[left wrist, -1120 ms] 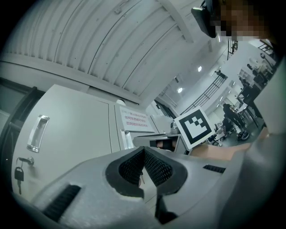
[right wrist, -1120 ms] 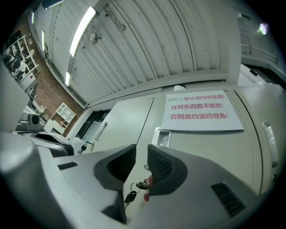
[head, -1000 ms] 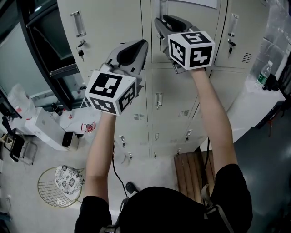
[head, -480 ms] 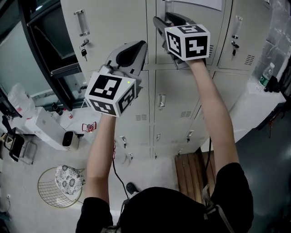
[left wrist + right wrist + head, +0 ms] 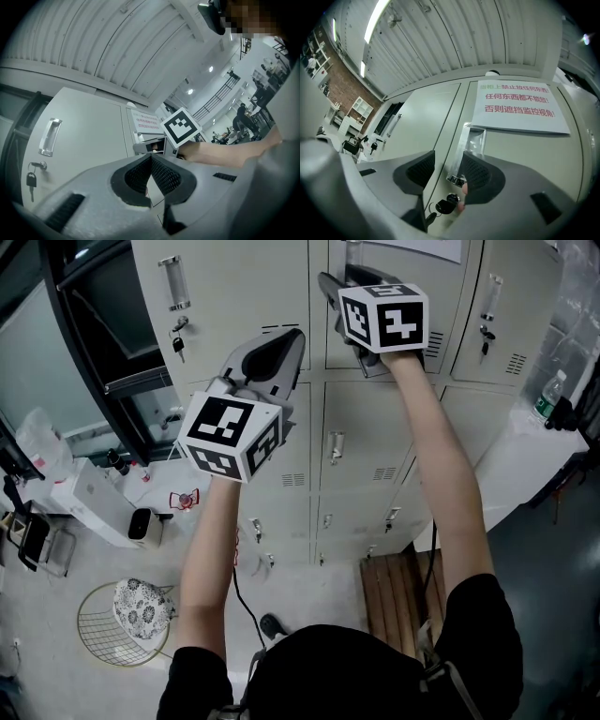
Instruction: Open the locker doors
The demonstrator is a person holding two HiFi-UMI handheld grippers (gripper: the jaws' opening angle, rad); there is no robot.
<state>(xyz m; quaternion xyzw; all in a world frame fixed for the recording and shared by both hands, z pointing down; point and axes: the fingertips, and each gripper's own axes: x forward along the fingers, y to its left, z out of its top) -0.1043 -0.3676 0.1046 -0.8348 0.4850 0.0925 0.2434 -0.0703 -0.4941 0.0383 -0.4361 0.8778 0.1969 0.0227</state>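
A wall of pale grey lockers fills the head view. My right gripper (image 5: 339, 279) is raised to the top middle locker door (image 5: 520, 159). Its jaws are opening, and between them lie the door's edge seam and the lower end of the clear handle (image 5: 471, 139), close to the right pad (image 5: 476, 171). No pad presses on the handle. A key sits in the lock (image 5: 446, 204) just below. My left gripper (image 5: 296, 336) hangs lower, in front of the top left door (image 5: 234, 287), shut with nothing between its pads (image 5: 151, 162).
The top left door has a clear handle (image 5: 173, 282) and a hanging key (image 5: 178, 343). Lower doors have small handles (image 5: 337, 446). A wooden bench (image 5: 394, 601) stands at the lockers' foot, a wire basket (image 5: 122, 624) at lower left, a water bottle (image 5: 548, 390) at right.
My right gripper has edged up and closer to the top middle door's handle. The left gripper has hardly moved.
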